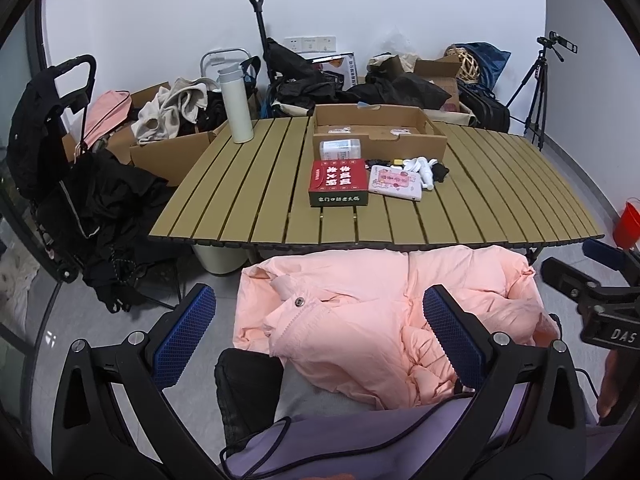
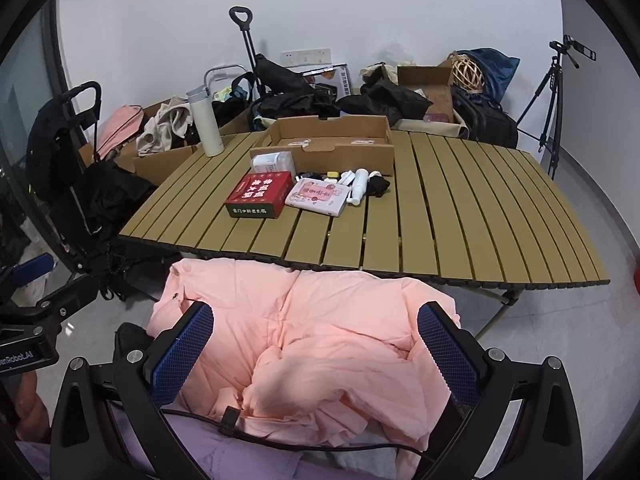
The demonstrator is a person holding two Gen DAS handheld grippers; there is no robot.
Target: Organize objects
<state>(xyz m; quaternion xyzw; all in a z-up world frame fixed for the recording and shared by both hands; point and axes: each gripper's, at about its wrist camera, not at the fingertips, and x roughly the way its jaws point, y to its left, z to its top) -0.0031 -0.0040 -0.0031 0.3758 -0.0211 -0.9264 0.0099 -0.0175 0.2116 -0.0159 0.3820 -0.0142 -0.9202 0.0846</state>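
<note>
On the slatted table (image 1: 240,208) (image 2: 480,220) lie a red box (image 1: 338,182) (image 2: 260,194), a pink-and-white pack (image 1: 396,182) (image 2: 318,197), a clear tub (image 1: 340,149) (image 2: 273,162), white bottles (image 1: 420,168) (image 2: 358,184), a black item (image 1: 440,171) (image 2: 378,185) and an open cardboard tray (image 1: 376,128) (image 2: 332,140). My left gripper (image 1: 320,336) and right gripper (image 2: 316,354) are both open and empty, held low before the table over a pink jacket (image 1: 360,312) (image 2: 300,340).
A white flask (image 1: 236,106) (image 2: 206,122) stands at the table's far left corner. Cardboard boxes with clothes, carts and bags crowd the floor behind and left. A tripod (image 1: 536,92) (image 2: 552,104) stands at the right. A red bucket (image 1: 628,222) sits at the right.
</note>
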